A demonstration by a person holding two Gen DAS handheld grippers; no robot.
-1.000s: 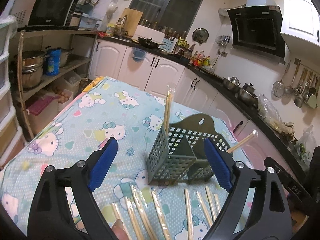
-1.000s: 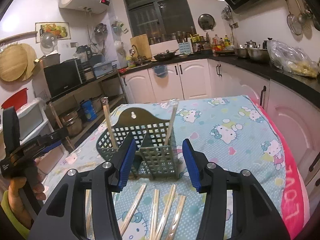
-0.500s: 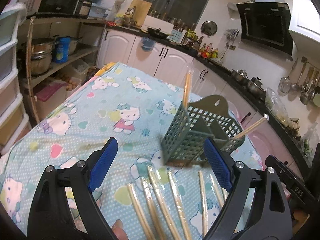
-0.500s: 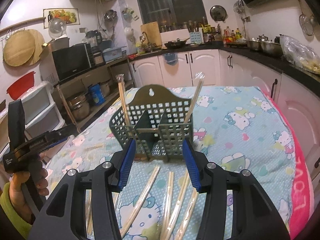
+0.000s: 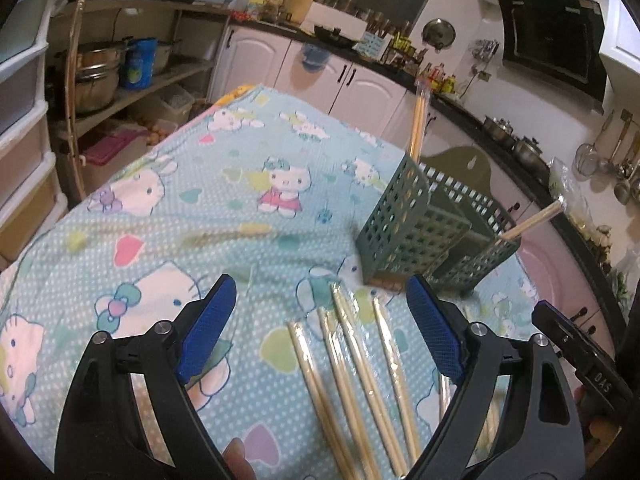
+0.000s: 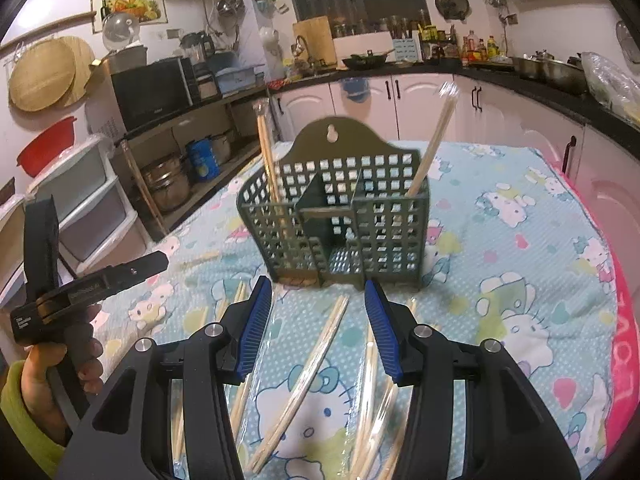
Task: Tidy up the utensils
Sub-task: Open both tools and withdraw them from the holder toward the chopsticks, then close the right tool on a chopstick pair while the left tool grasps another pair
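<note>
Both claws, left gripper (image 5: 320, 320) and right gripper (image 6: 316, 312), gape empty above wrapped chopsticks (image 6: 308, 368) strewn on the tablecloth (image 5: 200, 184); beyond stands the green basket (image 6: 340, 220), holding two upright pairs.

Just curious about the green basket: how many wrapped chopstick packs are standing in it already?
2. One pack stands in the left compartment of the basket; the other leans in the right compartment. More lie on the tablecloth.

Hello Kitty tablecloth (image 5: 168, 208) covers the table. Microwave (image 6: 150, 92) on shelf, steel pots (image 6: 166, 184) below, red basin (image 6: 46, 146), round boards (image 6: 42, 74) on wall, wok (image 6: 366, 60) on counter.
</note>
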